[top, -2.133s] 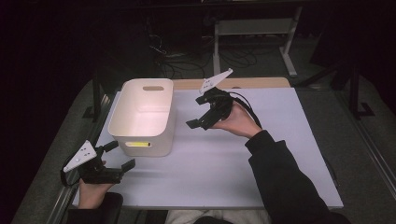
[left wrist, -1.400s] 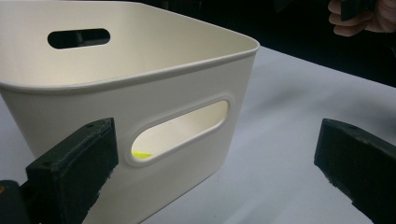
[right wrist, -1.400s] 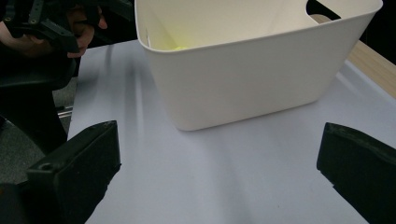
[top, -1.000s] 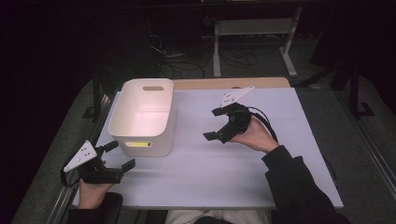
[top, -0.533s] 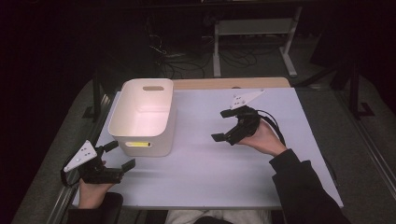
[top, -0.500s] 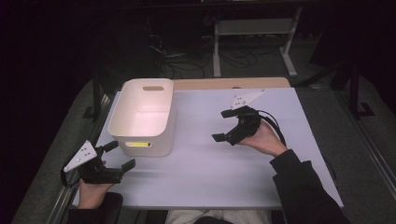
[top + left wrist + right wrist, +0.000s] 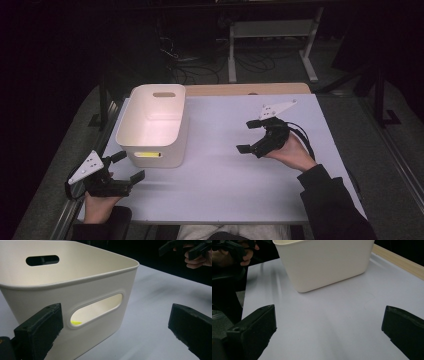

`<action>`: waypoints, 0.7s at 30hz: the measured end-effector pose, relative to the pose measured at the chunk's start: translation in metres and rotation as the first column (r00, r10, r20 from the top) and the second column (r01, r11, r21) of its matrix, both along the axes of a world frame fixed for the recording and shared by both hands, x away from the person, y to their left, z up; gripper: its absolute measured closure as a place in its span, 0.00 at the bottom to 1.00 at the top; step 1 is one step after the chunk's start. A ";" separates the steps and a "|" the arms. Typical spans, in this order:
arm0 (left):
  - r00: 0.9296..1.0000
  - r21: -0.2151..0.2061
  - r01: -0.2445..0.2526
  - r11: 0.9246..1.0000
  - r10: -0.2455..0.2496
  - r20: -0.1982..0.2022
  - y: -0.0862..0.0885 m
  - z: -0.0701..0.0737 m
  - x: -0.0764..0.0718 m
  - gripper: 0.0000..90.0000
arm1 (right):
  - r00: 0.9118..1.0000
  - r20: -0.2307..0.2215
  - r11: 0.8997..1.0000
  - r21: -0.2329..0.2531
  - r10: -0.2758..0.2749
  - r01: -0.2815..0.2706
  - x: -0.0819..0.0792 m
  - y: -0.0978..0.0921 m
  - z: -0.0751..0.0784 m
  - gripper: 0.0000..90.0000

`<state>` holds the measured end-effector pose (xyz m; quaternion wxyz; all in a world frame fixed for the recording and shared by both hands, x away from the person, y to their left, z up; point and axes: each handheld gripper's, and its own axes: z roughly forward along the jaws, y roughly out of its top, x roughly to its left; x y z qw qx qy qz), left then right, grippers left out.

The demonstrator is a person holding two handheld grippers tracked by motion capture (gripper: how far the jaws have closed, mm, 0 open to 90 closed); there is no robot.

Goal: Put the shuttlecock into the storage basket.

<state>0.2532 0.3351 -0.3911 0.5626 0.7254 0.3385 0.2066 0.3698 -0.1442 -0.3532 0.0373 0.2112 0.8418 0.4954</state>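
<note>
High view: both claws, left and right, gape beside white bin, perhaps empty.

A white surface is seen from above. A cream bin stands at its left side, something yellow visible through the near handle slot. The left tool, jaws parted, is held just before the bin; the right tool, also parted, is held well apart, right of centre.
</note>
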 end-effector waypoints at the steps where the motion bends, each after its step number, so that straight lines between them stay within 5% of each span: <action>1: 1.000 0.000 0.000 1.000 0.000 0.000 0.000 0.000 0.000 0.00 | 1.000 0.001 1.000 -0.002 -0.003 0.003 0.000 -0.002 0.000 0.00; 21: 1.000 0.000 -0.005 1.000 0.005 0.000 0.000 0.000 0.000 0.00 | 0.998 0.002 0.997 0.020 -0.070 0.070 -0.012 -0.032 -0.012 0.00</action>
